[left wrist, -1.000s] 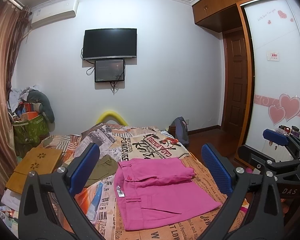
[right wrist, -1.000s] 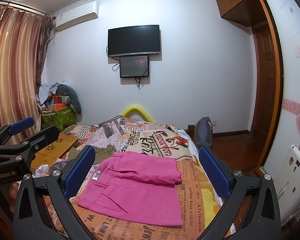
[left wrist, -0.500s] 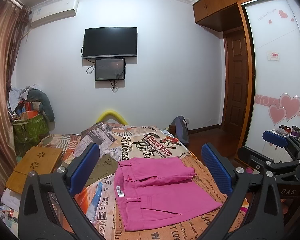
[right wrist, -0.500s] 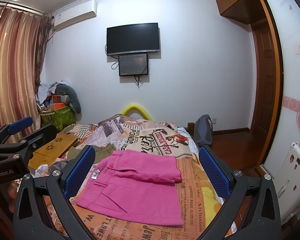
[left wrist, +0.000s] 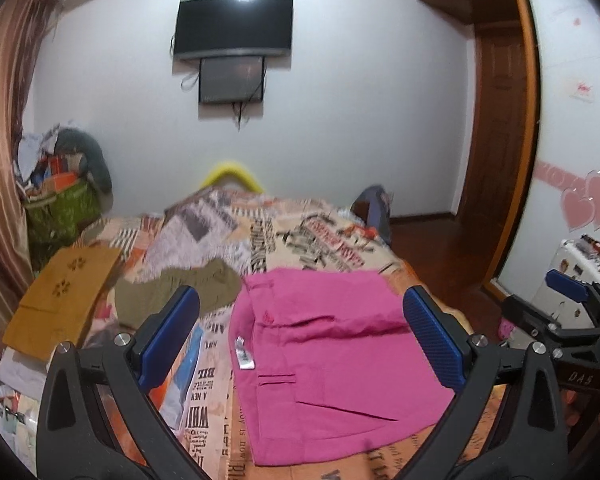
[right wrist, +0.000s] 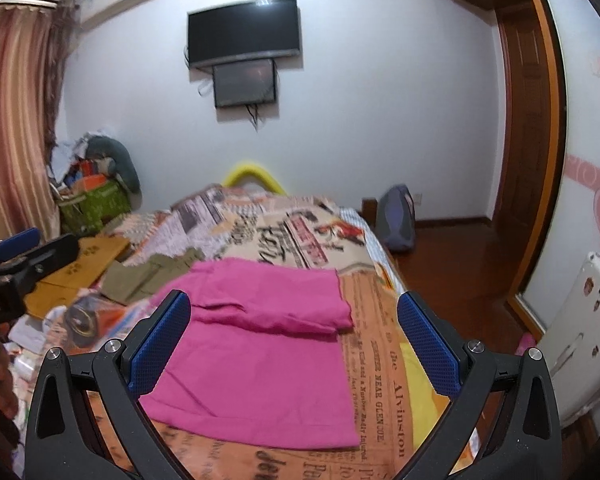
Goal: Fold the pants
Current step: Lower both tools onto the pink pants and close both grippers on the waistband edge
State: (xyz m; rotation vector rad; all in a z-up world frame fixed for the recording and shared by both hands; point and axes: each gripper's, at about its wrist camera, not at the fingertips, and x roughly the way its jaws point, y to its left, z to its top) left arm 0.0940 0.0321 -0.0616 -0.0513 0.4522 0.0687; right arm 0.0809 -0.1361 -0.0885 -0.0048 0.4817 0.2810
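Below and ahead of both grippers, the bright pink cotton pants (left wrist: 324, 364) lie flat on the newspaper-print bedspread (right wrist: 384, 376), already partly folded: a doubled layer rests across the far half of the pink cloth, its loose edge running crosswise. The left black two-finger gripper with blue pads (left wrist: 300, 344) hangs released, jaws spread wide and holding nothing, with the pants framed between its fingers and skewed slightly toward its right finger. The right black two-finger gripper with blue pads (right wrist: 296, 348) is likewise agape and empty, the pink cloth showing mostly behind and beside its left finger.

The white label (left wrist: 244, 356) at the waistband marks the pants' left edge, so the garment's long axis probably runs left to right across the bed, with waistband nearer the left gripper and the cut ends nearer the right. Neither claw touches the cloth. An olive-green crumpled garment (left wrist: 180, 292) sits just left of the pink pants, and a mustard-yellow flat board with flower cut-outs (left wrist: 60, 300) lies farther left. Judging from this layout, each gripper is about equally near its own near corner of the pants.
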